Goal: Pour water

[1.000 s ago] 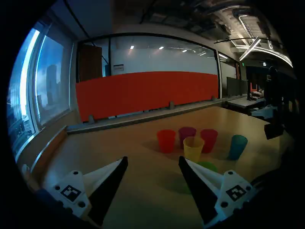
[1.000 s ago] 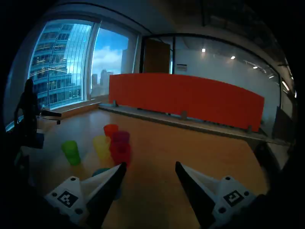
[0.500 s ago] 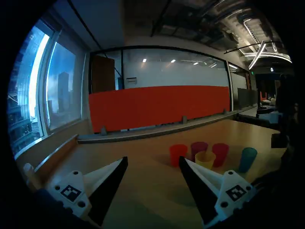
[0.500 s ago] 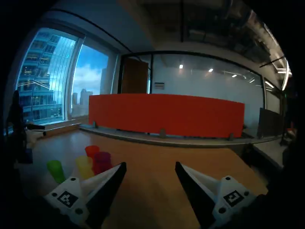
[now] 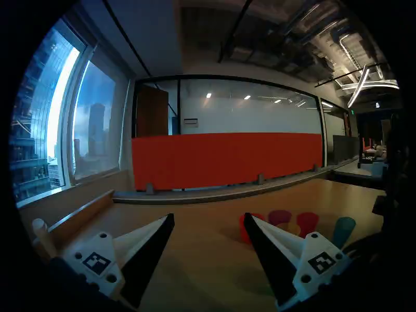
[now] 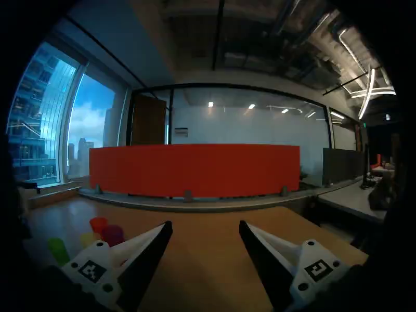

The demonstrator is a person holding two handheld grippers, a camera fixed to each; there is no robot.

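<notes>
Several plastic cups stand in a cluster on the wooden table. In the left gripper view I see an orange cup, a purple cup, a red cup and a teal cup, partly behind my right finger. My left gripper is open, held low over the table, the cups ahead and to its right. In the right gripper view a green cup, a yellow cup, an orange cup and a purple cup sit at lower left. My right gripper is open with nothing between its fingers.
An orange partition runs along the table's far edge, with glass walls behind it. Tall windows line the left side above a wooden ledge. Desks stand to the right.
Both grippers have tilted upward and swung sideways. The cups slid lower in each view and now sit partly behind the fingers. Both grippers stayed open.
</notes>
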